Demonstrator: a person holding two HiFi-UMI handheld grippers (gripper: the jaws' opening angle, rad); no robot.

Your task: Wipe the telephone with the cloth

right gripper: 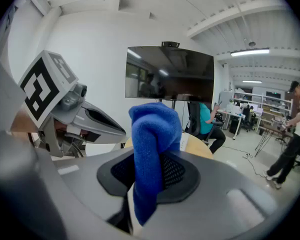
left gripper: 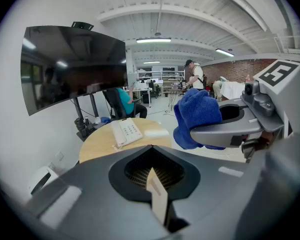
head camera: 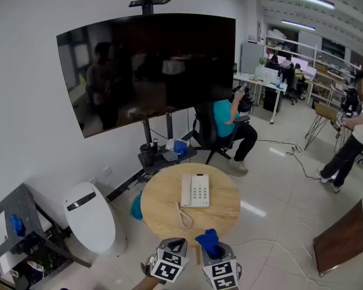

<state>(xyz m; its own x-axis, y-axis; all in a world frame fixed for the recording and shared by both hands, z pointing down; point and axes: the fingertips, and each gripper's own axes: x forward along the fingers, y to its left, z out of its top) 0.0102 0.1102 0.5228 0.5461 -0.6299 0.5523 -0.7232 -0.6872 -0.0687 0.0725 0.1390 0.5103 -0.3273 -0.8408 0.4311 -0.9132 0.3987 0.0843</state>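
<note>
Telephone (head camera: pixel 195 190) and cloth (right gripper: pixel 155 149) are well apart, so the risks lie in the approach and the first stroke.

Nearest, the right gripper (head camera: pixel 210 251) is clenched on the blue cloth, which stands up past the jaws as a bunched wad. With so little fabric loose, I judge the hard jaw tips could meet the telephone before the cloth does, pressing keys or scraping the casing. A bunched grip could also let the cloth slip out under a firm stroke.

Just beside it, the left gripper (head camera: pixel 171 249) has its jaws closed on nothing. Both grippers hang short of the near edge of the round wooden table (head camera: pixel 151 213).

At that near edge lies the coiled cord (head camera: pixel 183 216), directly on the way in. A low reach could snag it and drag the telephone.

The telephone lies about the middle of the table, handset on its left side. Nothing steadies it, so a push away from the person would probably slide it toward the far edge. A sideways wipe might knock the handset off its cradle. Bracing the casing with the closed left gripper would likely prevent both.
</note>
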